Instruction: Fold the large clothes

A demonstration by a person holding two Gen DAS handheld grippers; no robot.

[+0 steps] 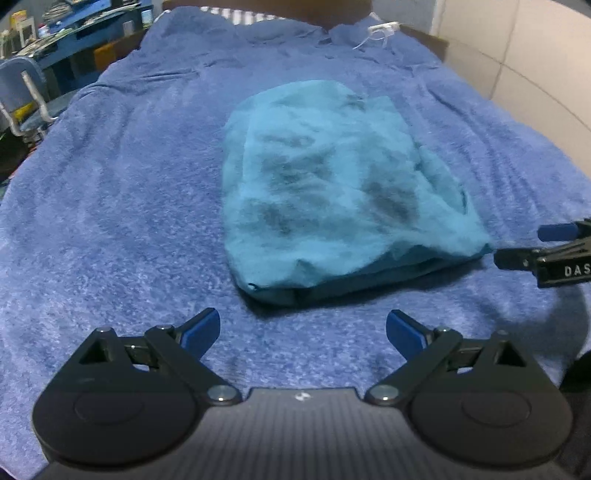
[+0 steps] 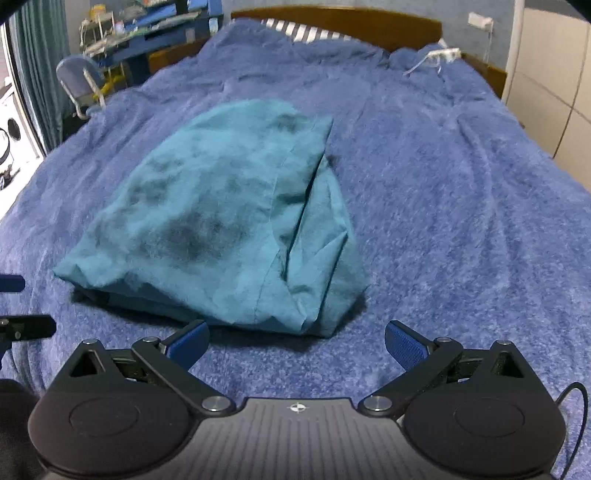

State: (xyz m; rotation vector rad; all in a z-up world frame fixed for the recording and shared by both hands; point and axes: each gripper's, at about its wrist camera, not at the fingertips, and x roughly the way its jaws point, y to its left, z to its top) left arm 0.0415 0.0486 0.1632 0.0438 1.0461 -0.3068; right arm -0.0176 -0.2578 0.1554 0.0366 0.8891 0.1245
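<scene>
While both tools hover over bed, left black two-finger gripper with blue pads [image 1: 303, 330] jaws spread wide, nothing between; right black two-finger gripper with blue pads [image 2: 296, 341] same, empty. Right gripper also at right edge of left view [image 1: 546, 245], just beside garment's near corner. Folded teal thin-fabric garment [image 1: 332, 192] flat on fuzzy blue blanket [image 1: 122, 192], mid-bed, just beyond pads. Long axis runs near edge toward brown wooden headboard [image 2: 343, 22]; narrower end points to headboard, wider end toward grippers.
</scene>
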